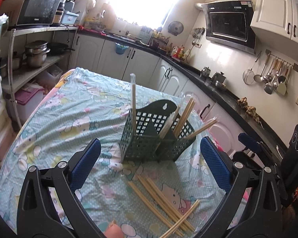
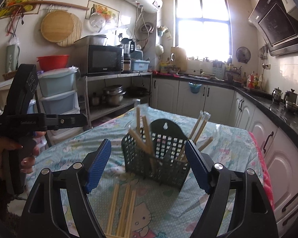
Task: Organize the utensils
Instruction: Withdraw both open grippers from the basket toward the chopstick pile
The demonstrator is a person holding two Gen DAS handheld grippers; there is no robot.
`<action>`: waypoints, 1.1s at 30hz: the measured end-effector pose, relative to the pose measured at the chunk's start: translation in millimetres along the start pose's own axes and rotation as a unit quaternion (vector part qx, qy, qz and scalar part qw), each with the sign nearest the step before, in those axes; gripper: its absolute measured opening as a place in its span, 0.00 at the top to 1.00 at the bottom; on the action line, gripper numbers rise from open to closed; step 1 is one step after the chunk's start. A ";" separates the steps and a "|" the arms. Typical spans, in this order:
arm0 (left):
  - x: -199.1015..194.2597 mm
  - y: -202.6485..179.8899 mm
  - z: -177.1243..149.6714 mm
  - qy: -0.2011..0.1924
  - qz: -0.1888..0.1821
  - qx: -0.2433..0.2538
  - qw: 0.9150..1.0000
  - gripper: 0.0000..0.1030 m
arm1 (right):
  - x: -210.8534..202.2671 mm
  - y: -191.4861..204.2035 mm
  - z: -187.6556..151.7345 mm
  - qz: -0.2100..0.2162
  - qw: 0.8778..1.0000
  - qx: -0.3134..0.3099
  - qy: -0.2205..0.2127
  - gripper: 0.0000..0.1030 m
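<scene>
A dark green mesh utensil holder (image 1: 149, 138) stands on the table with several wooden chopsticks upright or leaning in its compartments; it also shows in the right wrist view (image 2: 161, 158). Several loose chopsticks (image 1: 164, 202) lie on the cloth in front of it, also seen in the right wrist view (image 2: 123, 210). My left gripper (image 1: 149, 162) is open and empty, above the table, facing the holder. My right gripper (image 2: 149, 162) is open and empty, just before the holder. The left gripper's body (image 2: 25, 119), held by a hand, shows in the right wrist view.
The table wears a light blue cartoon-print cloth (image 1: 65, 119). A kitchen counter (image 1: 218, 87) with white cabinets runs along the right. A metal shelf (image 2: 113, 91) with pots and a microwave stands at the left. The right gripper (image 1: 250, 144) shows at the left wrist view's right edge.
</scene>
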State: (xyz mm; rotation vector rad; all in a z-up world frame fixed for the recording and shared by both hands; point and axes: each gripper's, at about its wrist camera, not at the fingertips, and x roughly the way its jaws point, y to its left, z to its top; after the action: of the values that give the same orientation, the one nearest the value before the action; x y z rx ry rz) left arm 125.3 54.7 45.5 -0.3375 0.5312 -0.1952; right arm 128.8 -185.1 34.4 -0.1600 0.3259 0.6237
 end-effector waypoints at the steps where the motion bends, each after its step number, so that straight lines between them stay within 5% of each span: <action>1: -0.3 0.1 -2.7 0.001 0.001 0.001 1.000 0.10 | 0.3 0.8 -0.8 0.002 1.000 0.000 0.003 0.28; 28: 38.2 19.2 -51.1 0.097 0.007 -0.031 0.995 0.11 | 33.0 14.3 -60.5 0.022 0.992 0.000 0.127 0.34; 33: 52.3 18.5 -58.8 0.125 0.001 -0.031 0.992 0.31 | 47.1 10.3 -72.4 0.024 0.987 0.005 0.157 0.42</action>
State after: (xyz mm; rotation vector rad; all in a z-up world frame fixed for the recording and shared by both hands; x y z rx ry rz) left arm 140.3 42.3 -33.0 -0.3755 0.7856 -0.2201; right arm 140.4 -168.7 -50.2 -0.2423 0.6378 0.6446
